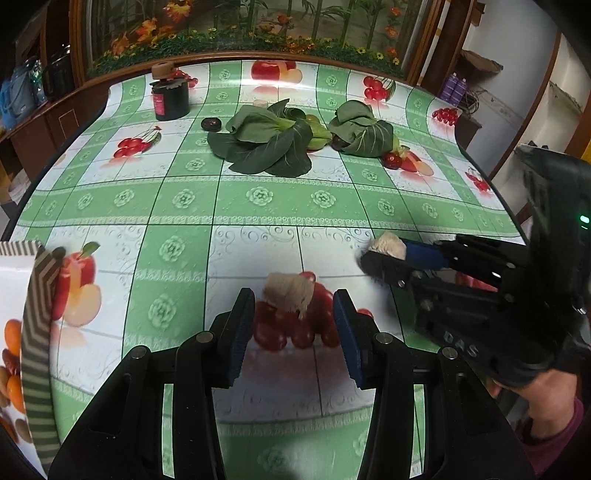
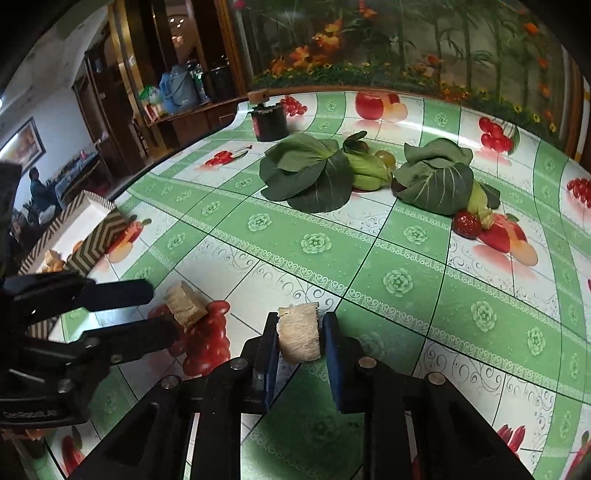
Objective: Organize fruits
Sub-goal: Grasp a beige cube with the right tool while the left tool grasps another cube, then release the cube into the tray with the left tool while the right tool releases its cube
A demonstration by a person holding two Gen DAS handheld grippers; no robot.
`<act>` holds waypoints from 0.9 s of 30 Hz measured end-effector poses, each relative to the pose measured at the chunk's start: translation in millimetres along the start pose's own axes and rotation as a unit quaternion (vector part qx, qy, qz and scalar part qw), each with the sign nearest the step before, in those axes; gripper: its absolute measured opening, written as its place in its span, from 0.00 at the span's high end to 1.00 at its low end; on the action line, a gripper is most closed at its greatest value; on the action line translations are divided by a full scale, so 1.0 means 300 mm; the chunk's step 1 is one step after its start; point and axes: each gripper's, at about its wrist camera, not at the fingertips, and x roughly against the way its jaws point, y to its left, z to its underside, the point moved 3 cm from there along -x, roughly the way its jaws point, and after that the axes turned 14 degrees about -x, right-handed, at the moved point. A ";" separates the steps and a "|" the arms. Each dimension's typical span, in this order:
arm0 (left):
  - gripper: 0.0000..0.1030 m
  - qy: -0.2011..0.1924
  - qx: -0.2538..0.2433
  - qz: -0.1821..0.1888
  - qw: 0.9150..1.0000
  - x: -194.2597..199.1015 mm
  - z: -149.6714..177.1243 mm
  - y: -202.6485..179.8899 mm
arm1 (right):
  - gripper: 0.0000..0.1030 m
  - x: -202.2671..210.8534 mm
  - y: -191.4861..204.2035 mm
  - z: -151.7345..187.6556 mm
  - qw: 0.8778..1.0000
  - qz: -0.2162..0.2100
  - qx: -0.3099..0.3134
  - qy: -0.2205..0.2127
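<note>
Honestly I was barely started. My left tongs (image 1: 293, 325) were spread open around a beige chunk (image 1: 290, 293), not touching it as far as I could tell. The right tongs (image 2: 299, 339) were pinching another chunk (image 2: 299, 336). The box (image 2: 99, 229) off to the left already held a few orange pieces. Further back, a strawberry (image 2: 467, 223), greens (image 2: 306, 173) and a dark jar (image 2: 269, 123) were waiting.

A floral mural (image 1: 258, 26) backs the table, wooden shelving (image 2: 155, 74) stands alongside.
</note>
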 end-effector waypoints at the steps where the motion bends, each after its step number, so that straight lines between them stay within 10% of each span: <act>1: 0.58 0.001 -0.003 0.000 1.000 -0.011 -0.004 -0.001 | 0.79 0.000 0.002 0.001 1.000 0.000 0.002 0.000; 27: 0.69 -0.043 0.014 -0.022 0.999 0.258 0.209 0.066 | 0.81 0.139 0.209 0.111 0.999 -0.045 0.008 -0.003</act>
